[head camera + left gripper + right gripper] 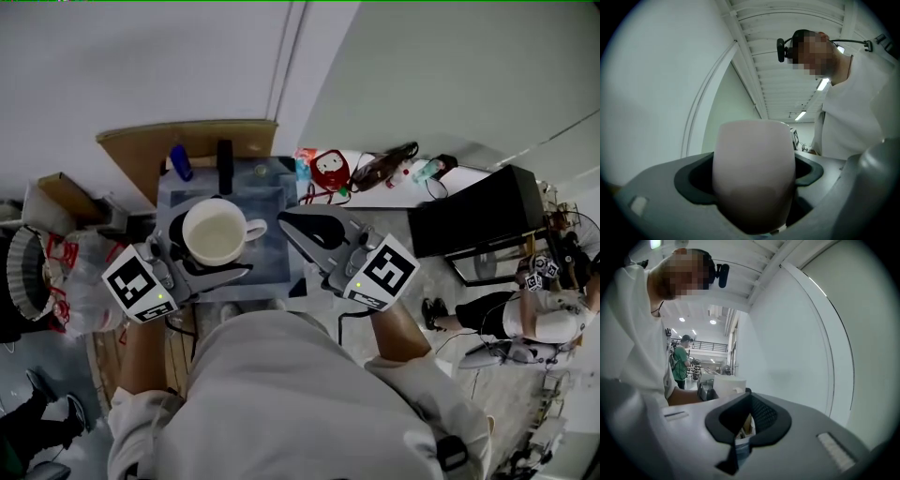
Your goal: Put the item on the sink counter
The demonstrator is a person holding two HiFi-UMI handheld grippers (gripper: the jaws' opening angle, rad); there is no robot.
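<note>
Mug: a white mug point(216, 232) is held upright over the sink point(272, 200).
Left gripper point(208, 255): its jaws are clamped on the mug's sides.
Right gripper point(289, 225): its jaws are pressed together with nothing between them, above the sink's right edge.

1 mug point(215, 233): off-white, glossy, rounded body narrowing toward the base, 1 loop handle pointing toward the right side of the head view. It is upright, mouth up, with nothing visible inside. It sits off any surface, its body clamped between the 2 jaws of the left gripper point(208, 258), directly above the sink counter point(267, 192), a grey-blue steel unit.
</note>
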